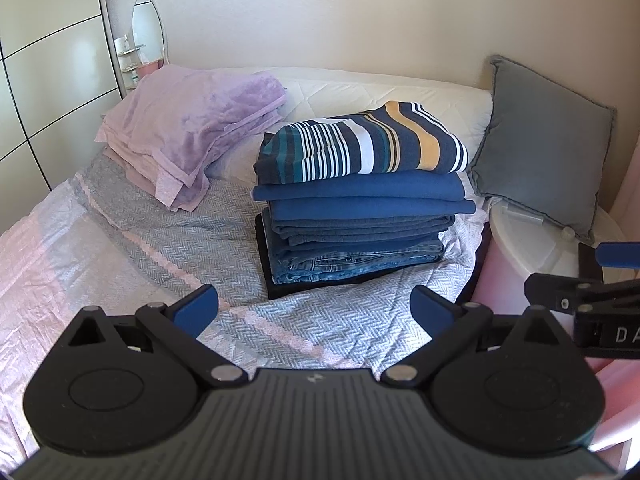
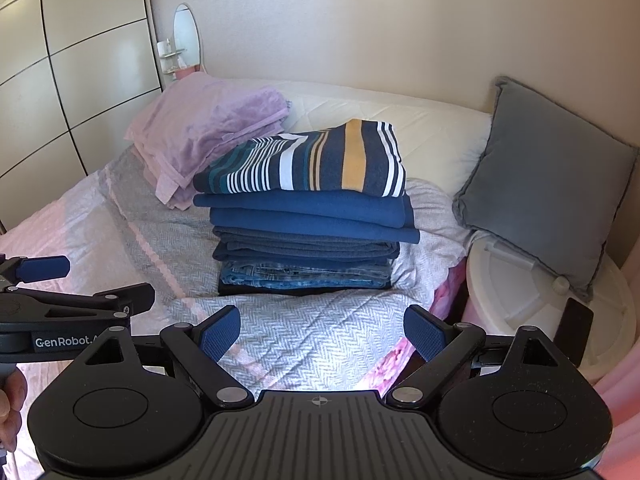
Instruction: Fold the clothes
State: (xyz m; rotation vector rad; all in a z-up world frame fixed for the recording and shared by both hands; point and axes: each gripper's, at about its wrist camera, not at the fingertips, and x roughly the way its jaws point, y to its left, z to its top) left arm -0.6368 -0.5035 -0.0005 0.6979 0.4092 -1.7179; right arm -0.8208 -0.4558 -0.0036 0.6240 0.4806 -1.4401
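Left wrist view: left gripper (image 1: 314, 308) wide open, empty. Right gripper (image 2: 322, 330) likewise. Folded clothes stack (image 1: 360, 200) on bed (image 1: 140, 248), striped top uppermost, bottom layer possibly black.

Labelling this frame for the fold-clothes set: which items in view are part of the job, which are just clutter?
Job:
- striped top topping the folded stack
- blue folded layers
- jeans near the bottom
- left claw, right claw, both open and empty

Clutter:
- lilac bedding pile
- grey cushion
- oval mirror
- white round lid
- bed cover
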